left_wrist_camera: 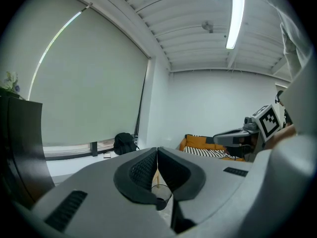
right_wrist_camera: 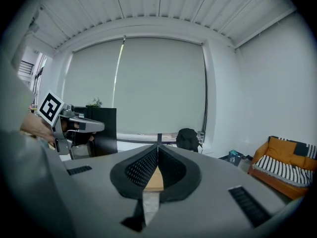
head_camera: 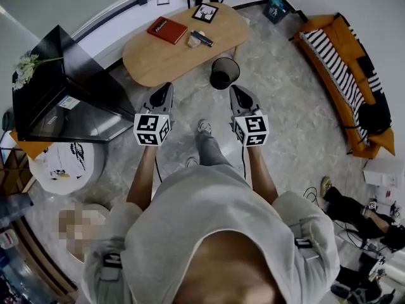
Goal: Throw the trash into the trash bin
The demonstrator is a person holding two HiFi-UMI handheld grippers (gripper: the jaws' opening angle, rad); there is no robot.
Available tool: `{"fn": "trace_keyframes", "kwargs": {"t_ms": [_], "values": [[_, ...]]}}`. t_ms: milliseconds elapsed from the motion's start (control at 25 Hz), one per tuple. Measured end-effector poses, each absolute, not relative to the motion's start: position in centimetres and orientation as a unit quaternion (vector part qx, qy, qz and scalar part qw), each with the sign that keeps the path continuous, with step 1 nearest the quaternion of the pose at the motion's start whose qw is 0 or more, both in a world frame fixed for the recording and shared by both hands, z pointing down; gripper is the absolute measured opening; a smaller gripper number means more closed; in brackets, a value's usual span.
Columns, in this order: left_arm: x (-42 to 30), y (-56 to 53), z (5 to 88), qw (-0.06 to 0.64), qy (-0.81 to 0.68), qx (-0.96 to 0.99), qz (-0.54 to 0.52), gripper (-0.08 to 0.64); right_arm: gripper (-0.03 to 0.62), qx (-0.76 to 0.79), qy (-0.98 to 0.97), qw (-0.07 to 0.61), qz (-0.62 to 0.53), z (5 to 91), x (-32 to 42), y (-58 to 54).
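A pale stone floor fills the room, with an oval wooden tabletop ahead, an orange sofa to the right and a black cabinet to the left. The person stands short of the tabletop, both arms held forward.

The left tongs and right tongs point toward the tabletop, side by side and well apart. In each gripper view the ribbed pads meet at the tips with nothing between them, so both tongs are closed and empty.

The black mesh bin stands on the floor just beside the tabletop's near edge, between the two tongs and a little ahead of them. On the tabletop lie a red book and, near it, a few small items; these are probably the trash, though they are too small to tell.

The task looks barely begun: nothing is picked up, and the bin's inside is too dark to show any contents. What is left is the reach to the tabletop, the grasp, and the drop into the bin.
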State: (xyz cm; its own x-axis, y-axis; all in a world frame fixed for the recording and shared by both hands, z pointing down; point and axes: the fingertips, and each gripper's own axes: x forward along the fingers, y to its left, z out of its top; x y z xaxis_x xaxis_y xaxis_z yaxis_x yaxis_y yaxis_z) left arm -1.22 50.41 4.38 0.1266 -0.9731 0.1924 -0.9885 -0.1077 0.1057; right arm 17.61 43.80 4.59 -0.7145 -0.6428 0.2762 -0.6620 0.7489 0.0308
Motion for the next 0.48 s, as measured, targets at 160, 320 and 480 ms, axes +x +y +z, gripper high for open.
{"fn": "trace_keyframes", "kwargs": {"t_ms": [160, 320, 480], "values": [[-2.5, 48.2, 5.3, 0.112, -0.664, 0.738, 0.038, 0.021, 0.029, 0.347, -0.927, 0.136, 0.039, 5.6, 16.2, 41.3], [-3.9, 44.5, 5.9, 0.115, -0.668, 0.734, 0.041, 0.021, 0.029, 0.336, -0.931, 0.133, 0.047, 5.8, 14.1, 37.7], [-5.1, 38.8, 5.4, 0.111, -0.671, 0.732, 0.045, 0.021, 0.029, 0.326, -0.935, 0.130, 0.047, 5.8, 12.5, 32.3]]}}
